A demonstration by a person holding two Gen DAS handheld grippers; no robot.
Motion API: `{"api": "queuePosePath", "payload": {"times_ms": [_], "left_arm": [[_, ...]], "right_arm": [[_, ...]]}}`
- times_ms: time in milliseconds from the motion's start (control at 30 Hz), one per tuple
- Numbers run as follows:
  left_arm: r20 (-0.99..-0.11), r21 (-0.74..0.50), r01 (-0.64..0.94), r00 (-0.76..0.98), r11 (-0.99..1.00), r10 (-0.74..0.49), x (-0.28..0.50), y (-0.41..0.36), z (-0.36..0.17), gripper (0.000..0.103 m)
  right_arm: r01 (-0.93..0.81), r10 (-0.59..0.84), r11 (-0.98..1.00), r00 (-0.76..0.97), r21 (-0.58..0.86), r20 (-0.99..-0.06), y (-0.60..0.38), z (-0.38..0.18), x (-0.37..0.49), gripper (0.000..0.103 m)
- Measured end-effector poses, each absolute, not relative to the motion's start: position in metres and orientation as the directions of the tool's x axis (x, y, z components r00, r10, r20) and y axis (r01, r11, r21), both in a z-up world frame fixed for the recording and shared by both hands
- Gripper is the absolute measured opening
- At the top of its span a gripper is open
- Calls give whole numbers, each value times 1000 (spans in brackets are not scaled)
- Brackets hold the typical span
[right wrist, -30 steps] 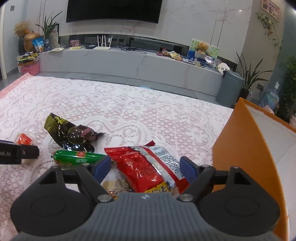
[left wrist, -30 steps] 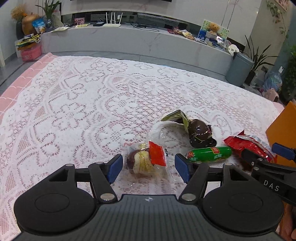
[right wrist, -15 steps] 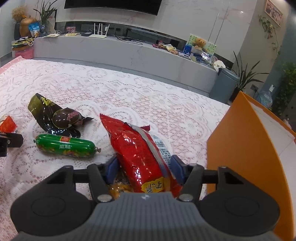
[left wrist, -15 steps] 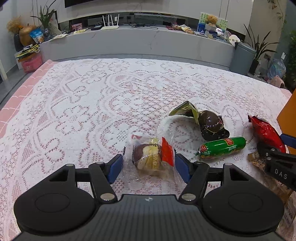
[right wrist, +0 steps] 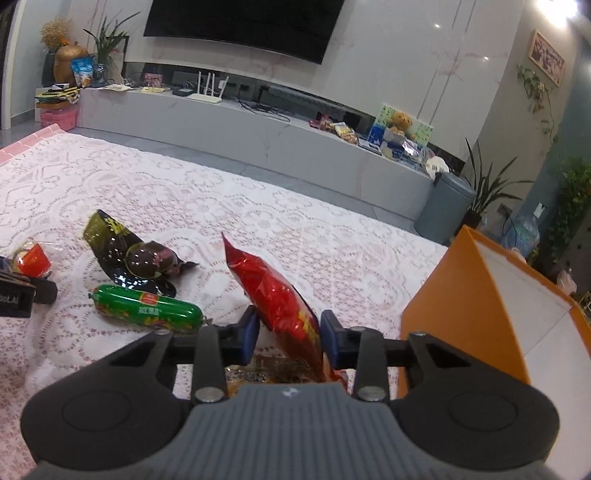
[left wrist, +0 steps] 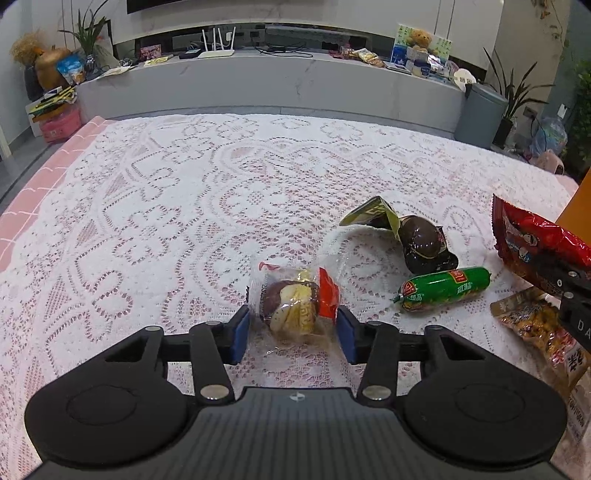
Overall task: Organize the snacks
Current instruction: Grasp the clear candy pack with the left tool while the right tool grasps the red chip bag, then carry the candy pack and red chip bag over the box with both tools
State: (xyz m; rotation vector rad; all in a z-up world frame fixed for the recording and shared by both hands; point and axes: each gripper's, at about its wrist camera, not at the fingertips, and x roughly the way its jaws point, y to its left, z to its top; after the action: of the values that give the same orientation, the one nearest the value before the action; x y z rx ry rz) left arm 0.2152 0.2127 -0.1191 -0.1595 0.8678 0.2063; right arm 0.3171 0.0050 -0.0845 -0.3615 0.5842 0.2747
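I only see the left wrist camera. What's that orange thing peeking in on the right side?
Observer: An orange box, open, with a white inside.
Operator: Who's got the red bag?
Observer: The right hand-held gripper. Its jaws have just been closing, and the red bag stands tilted between its blue pads.
Operator: And the black strip at the very top?
Observer: That's a big dark TV on the wall.

Both claws closed in: left claw (left wrist: 293, 332) now pinches clear pastry packet (left wrist: 295, 301), right claw (right wrist: 290, 334) lifts red bag (right wrist: 277, 299) upright.
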Motion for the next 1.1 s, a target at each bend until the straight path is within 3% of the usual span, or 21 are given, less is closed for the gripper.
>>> {"api": "queuePosePath", "payload": {"times_ms": [333,700,1100], "left_arm": [[-728,-82,-247,677,966,111,198,209,-100,52],[-692,-247,-219,722,944,-13,164,189,-69,52],[-673,-290,-90,727,953,-136,141,124,-38,52]], "right_arm": [[-371,194,886,841,-278,-506,4,-63,294,31],[-421,268,871,839,-254,-474,-10,-30,251,27],[-447,333,882,814,-147,-476,-67,15,205,24]]}}
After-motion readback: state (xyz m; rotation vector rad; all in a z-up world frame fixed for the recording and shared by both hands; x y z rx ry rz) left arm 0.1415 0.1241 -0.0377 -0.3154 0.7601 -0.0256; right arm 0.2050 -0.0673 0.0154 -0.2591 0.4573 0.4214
